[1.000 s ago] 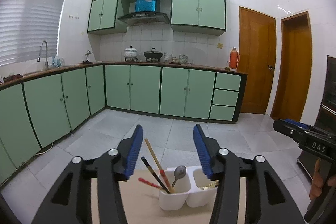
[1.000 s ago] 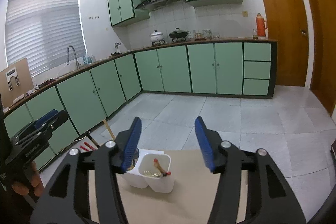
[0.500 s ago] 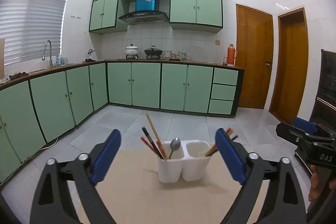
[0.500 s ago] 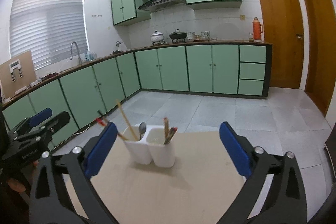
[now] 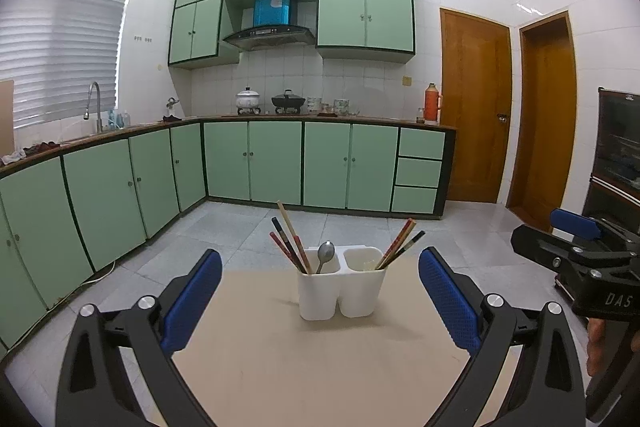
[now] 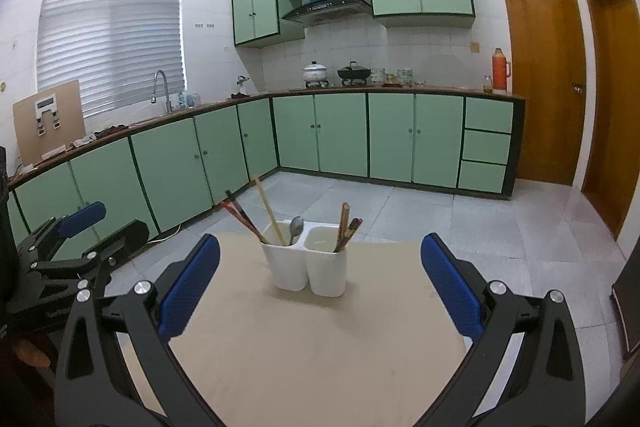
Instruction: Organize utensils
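Note:
A white two-compartment utensil holder [image 5: 340, 291] [image 6: 308, 271] stands on the beige tabletop [image 5: 320, 367]. Its left compartment holds several chopsticks [image 5: 286, 239] and a metal spoon [image 5: 326, 253]. More chopsticks [image 5: 400, 243] lean out of the right compartment. My left gripper [image 5: 320, 259] is short of the holder, its jaws opening wide with nothing between the pads. My right gripper [image 6: 320, 247] is open and empty, also set back from the holder. Each gripper shows at the edge of the other's view: the right gripper's body [image 5: 576, 239] and the left gripper's body [image 6: 80, 227].
Green base cabinets [image 5: 248, 163] run along the left and far walls beyond a grey tiled floor. Two wooden doors [image 5: 476, 107] are at the right. A dark appliance [image 5: 616, 147] stands at the far right edge. A person's hand [image 5: 596, 347] holds the right gripper.
Both grippers' jaws have spread from about half open to wide open. Both have drawn back from the holder, which now sits farther off and fully visible between the fingers.

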{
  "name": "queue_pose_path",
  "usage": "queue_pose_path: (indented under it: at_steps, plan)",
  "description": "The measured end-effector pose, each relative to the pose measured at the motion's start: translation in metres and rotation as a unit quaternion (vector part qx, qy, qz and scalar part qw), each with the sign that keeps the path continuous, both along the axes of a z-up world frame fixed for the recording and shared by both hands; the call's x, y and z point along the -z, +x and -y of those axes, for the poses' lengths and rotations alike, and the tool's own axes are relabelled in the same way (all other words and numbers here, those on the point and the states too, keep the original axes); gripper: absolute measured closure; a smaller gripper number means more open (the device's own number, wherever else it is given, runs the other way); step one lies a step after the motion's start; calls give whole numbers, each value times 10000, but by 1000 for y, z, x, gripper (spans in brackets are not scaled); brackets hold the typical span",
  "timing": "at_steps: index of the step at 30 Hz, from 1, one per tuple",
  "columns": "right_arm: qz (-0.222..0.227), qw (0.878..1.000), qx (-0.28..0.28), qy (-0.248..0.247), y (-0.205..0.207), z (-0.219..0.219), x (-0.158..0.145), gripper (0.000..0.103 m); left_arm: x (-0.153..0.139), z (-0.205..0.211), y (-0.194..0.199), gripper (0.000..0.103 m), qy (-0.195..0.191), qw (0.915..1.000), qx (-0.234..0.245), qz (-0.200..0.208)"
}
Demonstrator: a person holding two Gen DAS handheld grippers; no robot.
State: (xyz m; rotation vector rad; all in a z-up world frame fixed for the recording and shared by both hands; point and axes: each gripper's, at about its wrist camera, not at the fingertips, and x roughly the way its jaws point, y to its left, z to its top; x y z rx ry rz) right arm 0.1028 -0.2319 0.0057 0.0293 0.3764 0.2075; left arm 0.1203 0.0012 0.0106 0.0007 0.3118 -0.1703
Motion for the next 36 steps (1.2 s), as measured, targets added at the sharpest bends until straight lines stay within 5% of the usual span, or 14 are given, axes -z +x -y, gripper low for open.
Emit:
queue_pose_path:
  at_steps: [36]
  plan:
    - [137,9998,-140,-58,-19,-9,-7,5,-15,-8,-29,6,-24,9997,-120,191]
